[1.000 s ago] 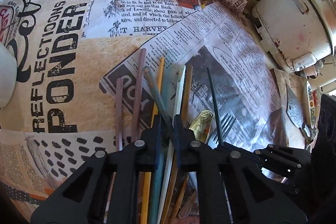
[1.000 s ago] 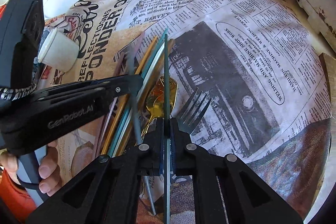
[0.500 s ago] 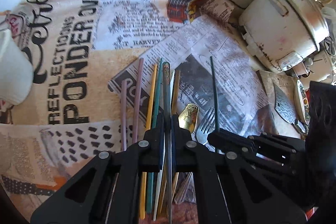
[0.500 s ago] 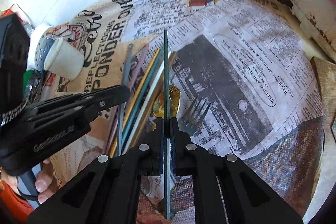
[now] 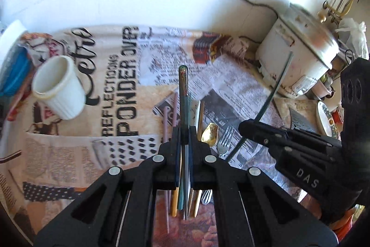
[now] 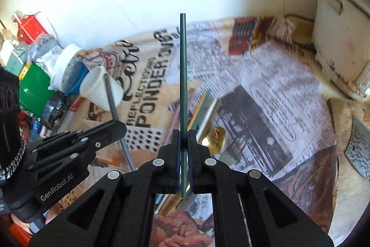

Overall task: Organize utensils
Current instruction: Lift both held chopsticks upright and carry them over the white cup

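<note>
My left gripper [image 5: 184, 131] is shut on a grey chopstick [image 5: 183, 89] and holds it above the table. My right gripper [image 6: 184, 133] is shut on a dark green chopstick [image 6: 183, 66], also raised; it shows in the left wrist view [image 5: 274, 94] too. Several coloured chopsticks [image 5: 200, 112] lie side by side on the newspaper-print cloth [image 5: 111, 89]. A gold spoon [image 5: 210, 136] and a silver fork [image 5: 224, 140] lie just right of them. A white cup [image 5: 59, 87] lies tilted at the left.
A white rice cooker [image 5: 298, 57] stands at the right by the wall. A patterned plate [image 5: 325, 118] and a knife blade [image 6: 359, 149] lie at the far right. A green cup [image 6: 34, 89] and packets crowd the left edge.
Both grippers have risen away from the table, each lifting its chopstick. The white cup and the wall have come into view.
</note>
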